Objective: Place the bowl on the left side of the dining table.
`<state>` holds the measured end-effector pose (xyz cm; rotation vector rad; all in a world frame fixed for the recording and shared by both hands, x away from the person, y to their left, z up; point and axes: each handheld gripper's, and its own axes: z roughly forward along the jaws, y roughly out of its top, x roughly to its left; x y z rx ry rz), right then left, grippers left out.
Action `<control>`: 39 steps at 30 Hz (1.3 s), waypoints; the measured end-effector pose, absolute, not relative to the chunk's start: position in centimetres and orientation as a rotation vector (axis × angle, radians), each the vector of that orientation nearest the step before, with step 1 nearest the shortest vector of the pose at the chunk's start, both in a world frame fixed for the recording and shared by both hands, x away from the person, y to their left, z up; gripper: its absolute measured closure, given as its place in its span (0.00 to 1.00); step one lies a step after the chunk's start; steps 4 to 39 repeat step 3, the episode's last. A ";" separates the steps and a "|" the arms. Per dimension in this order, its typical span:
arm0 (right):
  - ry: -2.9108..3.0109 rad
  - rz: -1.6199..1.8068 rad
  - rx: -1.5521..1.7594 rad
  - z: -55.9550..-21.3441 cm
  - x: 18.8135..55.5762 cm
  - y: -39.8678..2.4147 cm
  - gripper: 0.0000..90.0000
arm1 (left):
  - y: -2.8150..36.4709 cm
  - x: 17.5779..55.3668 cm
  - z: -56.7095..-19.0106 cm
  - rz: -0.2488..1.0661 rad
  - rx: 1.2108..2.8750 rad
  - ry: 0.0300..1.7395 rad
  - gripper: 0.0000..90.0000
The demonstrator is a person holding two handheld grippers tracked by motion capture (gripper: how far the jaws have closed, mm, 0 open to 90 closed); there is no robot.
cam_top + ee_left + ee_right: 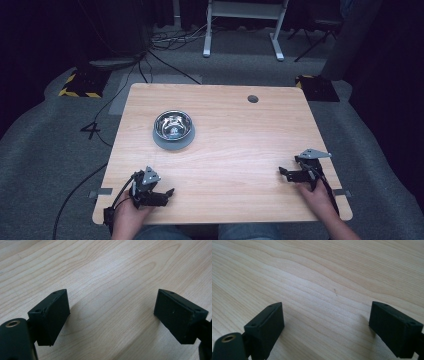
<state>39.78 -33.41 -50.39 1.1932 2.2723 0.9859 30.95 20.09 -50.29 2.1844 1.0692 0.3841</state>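
Two grippers sit low over the wooden table (225, 150), one in each hand, near the person's edge. Left gripper (167, 192): jaws spread wide, nothing between them; its own view shows bare wood grain in the gap and both black pads (53, 320) clear of any object. Right gripper (282, 171): jaws likewise released, pads (268, 326) standing apart over bare wood, nothing held.

Steel bowl (173, 125) on a grey base stands upright on the table, ahead of the left gripper and slightly to its right, well apart from its jaws. From the right gripper it lies ahead and far off to the left, farther than from the left one. Neither tool touches it. Bowl interior is shiny; contents cannot be told from the high view.

Grippers are well apart from each other, tips turned roughly inward. A grey three-cornered plate tops each gripper; a cable trails from the left one off the table edge.
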 end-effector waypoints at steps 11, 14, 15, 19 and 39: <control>2.272 0.986 1.193 -50.4 39.8 -33.4 0.14 | 20.1 31.0 -50.3 0.389 2.185 1.068 0.15; 2.272 0.986 1.193 -50.4 39.8 -33.4 0.14 | 20.1 31.0 -50.3 0.389 2.185 1.068 0.15; 2.272 0.986 1.193 -50.4 39.8 -33.4 0.14 | 20.1 31.0 -50.3 0.389 2.185 1.068 0.15; 2.272 0.986 1.193 -50.4 39.8 -33.4 0.14 | 20.1 31.0 -50.3 0.389 2.185 1.068 0.15; 2.272 0.986 1.193 -50.4 39.8 -33.4 0.14 | 20.1 31.0 -50.3 0.389 2.185 1.068 0.15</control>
